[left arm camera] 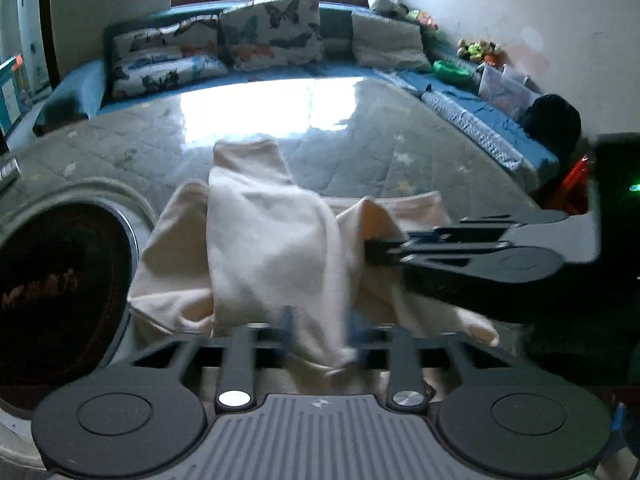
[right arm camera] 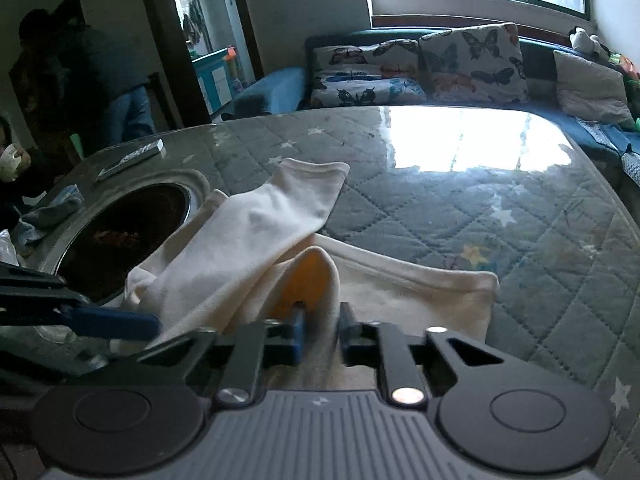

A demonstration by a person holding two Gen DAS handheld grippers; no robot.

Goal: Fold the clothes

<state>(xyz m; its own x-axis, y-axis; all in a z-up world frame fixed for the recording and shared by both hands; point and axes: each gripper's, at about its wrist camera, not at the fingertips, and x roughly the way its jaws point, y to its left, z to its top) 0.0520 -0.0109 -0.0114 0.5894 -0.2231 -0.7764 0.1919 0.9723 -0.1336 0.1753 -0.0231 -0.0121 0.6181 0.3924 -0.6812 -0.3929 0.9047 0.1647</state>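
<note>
A cream garment (left arm camera: 260, 240) (right arm camera: 248, 236) lies bunched on the quilted grey table top (left arm camera: 380, 140) (right arm camera: 480, 220), with one sleeve or leg stretched away from me. My left gripper (left arm camera: 320, 332) is shut on a fold of it that hangs between the fingers; in the right wrist view the left gripper (right arm camera: 156, 326) reaches in from the lower left. My right gripper (right arm camera: 322, 328) is shut on a raised ridge of the same cloth, and it enters the left wrist view (left arm camera: 370, 250) from the right, tips buried in the fabric.
A round dark recess (left arm camera: 60, 288) (right arm camera: 128, 232) is sunk into the table just left of the garment. A flat pale box (right arm camera: 132, 160) and a blue rag (right arm camera: 52, 208) lie beyond it. A sofa with butterfly cushions (left arm camera: 264, 32) (right arm camera: 472, 56) runs behind. A person (right arm camera: 100, 80) stands far left.
</note>
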